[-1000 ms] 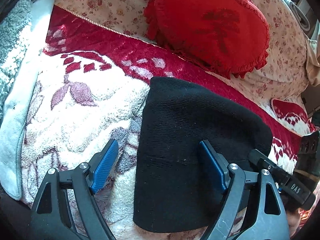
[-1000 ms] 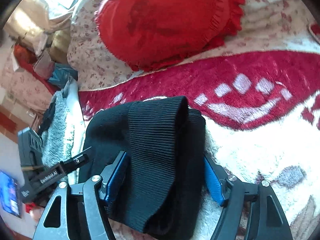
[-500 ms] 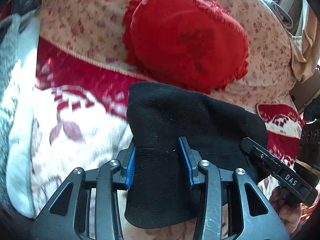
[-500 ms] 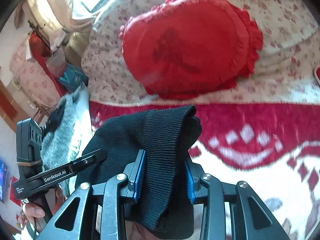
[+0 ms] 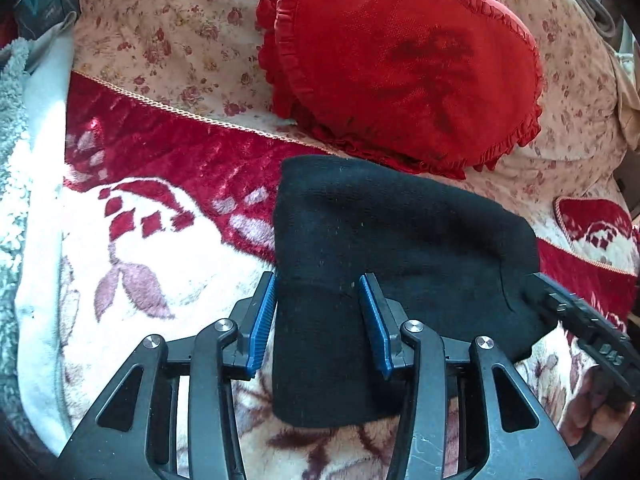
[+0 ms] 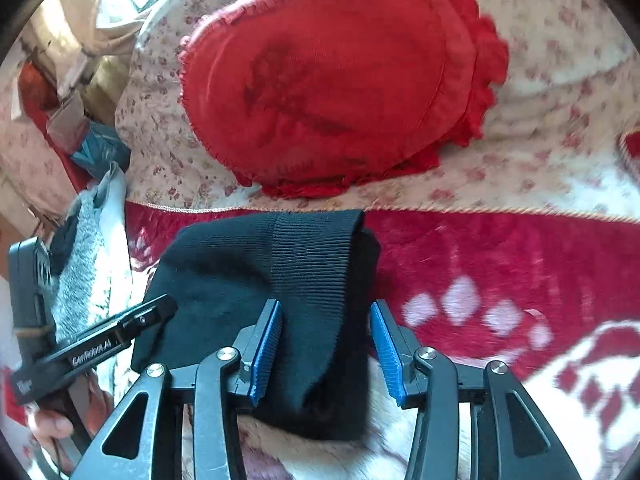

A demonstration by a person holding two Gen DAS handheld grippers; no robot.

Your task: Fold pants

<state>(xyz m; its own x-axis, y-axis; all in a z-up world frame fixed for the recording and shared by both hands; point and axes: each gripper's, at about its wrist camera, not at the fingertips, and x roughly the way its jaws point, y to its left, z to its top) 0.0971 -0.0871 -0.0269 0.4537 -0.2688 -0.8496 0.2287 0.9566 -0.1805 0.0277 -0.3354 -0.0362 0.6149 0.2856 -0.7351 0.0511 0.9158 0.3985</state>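
Observation:
The black pants [image 5: 400,224] are folded into a thick bundle on the red and white blanket [image 5: 140,240]. My left gripper [image 5: 318,320] holds the bundle's left end; cloth fills the gap from pad to pad while the jaws are opening. In the right wrist view the pants [image 6: 248,264] show a ribbed band. My right gripper [image 6: 326,344] straddles that end, and its jaws are opening. The left pad touches the cloth, while the right pad stands apart from it with blanket showing between.
A red frilled pillow [image 5: 400,60] lies just beyond the pants on a floral cover [image 5: 168,28]. A grey fleece [image 5: 12,160] runs along the blanket's left side. A person's hand [image 5: 592,412] shows at the lower right. Clutter [image 6: 68,120] stands past the bed's far left corner.
Both grippers went from wide open to closed on the pants, and the bundle shifted toward the pillow. Since then the jaws have widened, the right ones more.

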